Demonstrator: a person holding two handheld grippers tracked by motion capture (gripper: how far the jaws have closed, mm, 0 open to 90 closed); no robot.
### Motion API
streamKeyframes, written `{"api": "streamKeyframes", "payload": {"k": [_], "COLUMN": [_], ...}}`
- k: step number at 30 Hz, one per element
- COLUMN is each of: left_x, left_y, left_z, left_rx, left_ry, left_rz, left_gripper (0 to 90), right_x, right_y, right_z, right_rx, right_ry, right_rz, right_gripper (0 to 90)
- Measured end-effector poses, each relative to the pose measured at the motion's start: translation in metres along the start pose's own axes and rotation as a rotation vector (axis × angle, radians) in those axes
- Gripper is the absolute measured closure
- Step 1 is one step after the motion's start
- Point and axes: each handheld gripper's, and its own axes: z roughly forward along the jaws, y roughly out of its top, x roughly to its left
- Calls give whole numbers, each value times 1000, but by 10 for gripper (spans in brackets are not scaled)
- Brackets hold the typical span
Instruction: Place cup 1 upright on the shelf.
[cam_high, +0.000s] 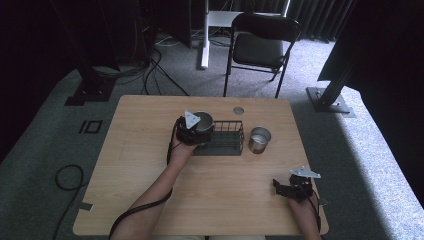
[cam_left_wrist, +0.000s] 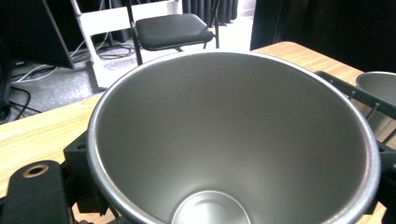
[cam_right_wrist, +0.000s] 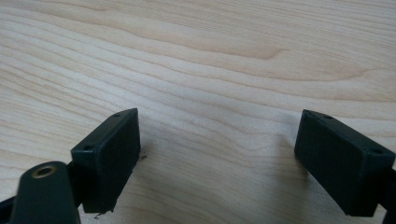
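My left gripper clamps cup, upright, over left end of wire rack. Rack directly below cup. Right gripper released, empty, low over table, well apart. 2nd cup right of rack.

Light wood tabletop w/ rounded corners, small round grommet hole near far edge. Grey carpet floor all around. Black folding chair stands beyond the far edge, facing the tabletop. Just left of it a white stand leg. Dark curtains along the back; room dim at left & top. Black frame posts on floor plates, one far left, one far right. Black cables trail on carpet at back left, another loop front left. Brighter daylight patch on carpet at right.
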Motion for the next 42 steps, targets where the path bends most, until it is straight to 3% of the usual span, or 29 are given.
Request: {"api": "streamKeyframes", "payload": {"k": [3,6,11,21,25,30,36,42], "left_x": [4,2,1,3,5,6,8,8], "left_y": [-1,1,3,-1,-2,-2,-4,-9], "left_z": [-1,-2,-6,-16,-22,-31,-37,-46], "left_rx": [0,6,10,19,13,0,18,28], "left_ry": [-13,-19,-40,-45,-66,-54,-61,-90], "left_rz": [-29,-13,0,-5,-14,-5,-10,-15], "left_gripper": [133,125,16,16,16,16,17,17], "right_x": [0,0,0,0,0,0,0,0], "right_y": [0,0,0,0,0,0,0,0], "right_z": [0,0,0,0,0,0,0,0], "right_rx": [0,0,0,0,0,0,0,0], "right_ry": [0,0,0,0,0,-1,-1,-1], "right_rz": [0,0,0,-1,-1,0,-1,-1], "right_gripper": [140,140,140,140,140,140,140,140]}}
